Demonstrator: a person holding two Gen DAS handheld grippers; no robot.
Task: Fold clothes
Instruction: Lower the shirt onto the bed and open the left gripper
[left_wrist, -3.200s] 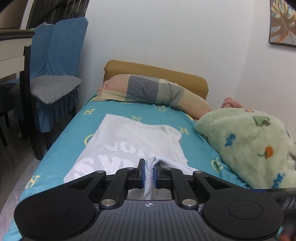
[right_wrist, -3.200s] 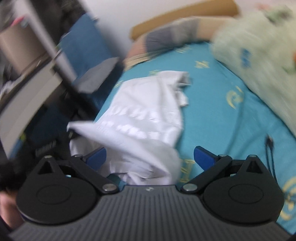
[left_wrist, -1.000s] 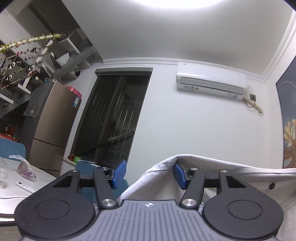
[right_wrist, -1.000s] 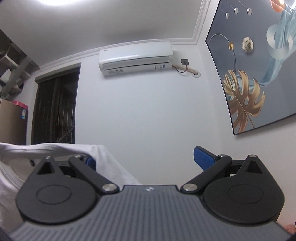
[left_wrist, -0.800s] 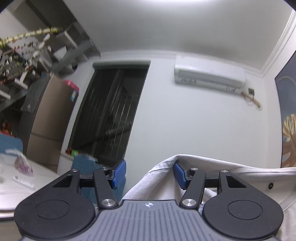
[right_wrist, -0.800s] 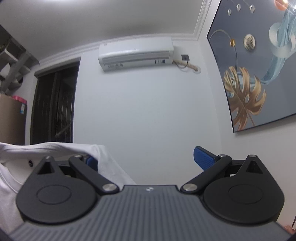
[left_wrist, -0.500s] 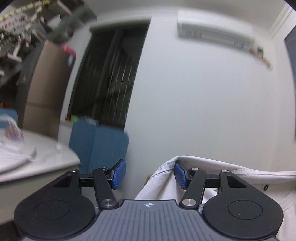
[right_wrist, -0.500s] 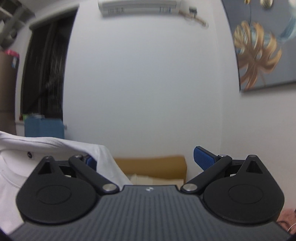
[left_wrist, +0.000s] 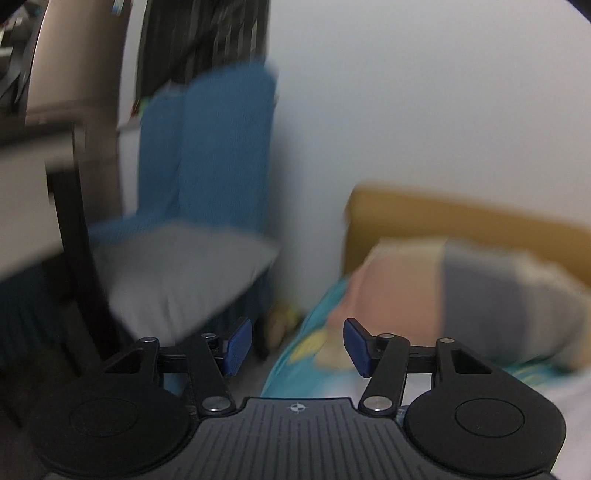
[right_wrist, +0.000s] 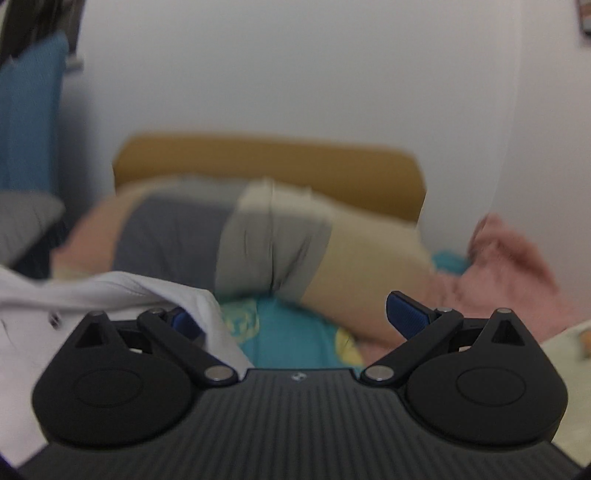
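In the blurred left wrist view, a dark furniture leg stood at the far left, with a blue-covered chair and its grey seat cushion just to the right of it. The left gripper was spread apart with nothing between its blue pads, pointing at the gap between the chair and the bed's teal sheet. Further right lay a patchwork pillow against a tan headboard, and a pale strip at the lower right edge may have been the garment, too smeared to tell.

In the right wrist view, the white T-shirt hung across the left side, draped over the left finger of the right gripper and partly covering that finger's blue pad. The right gripper's jaws stood wide, clamping nothing; the shirt lay on the outer finger only, not pinched between the pads. Beyond the gap showed the teal sheet and the patchwork pillow beneath the tan headboard. To the right sat a pink blanket, and a pale green blanket touched the frame's right edge.
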